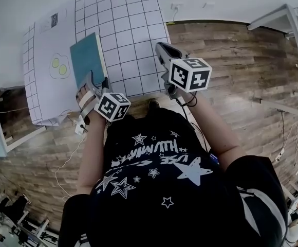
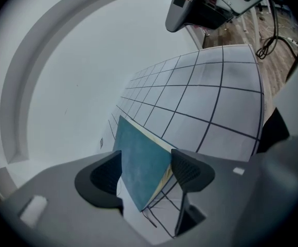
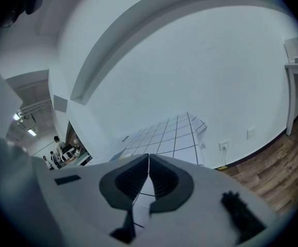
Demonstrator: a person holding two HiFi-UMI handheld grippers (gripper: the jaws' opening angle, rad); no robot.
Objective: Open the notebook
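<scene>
Between the wide-spread jaws of the left gripper (image 2: 148, 169) lies the teal notebook (image 2: 138, 156). Its near corner points back toward the gripper, and its long axis runs away ahead over the gridded table (image 2: 216, 102). Off to that gripper's right, the right gripper (image 3: 149, 161) is closed on nothing.

Even, soft indoor light — faint shadows; strong fisheye bending, dark vignette in tool views.
</scene>
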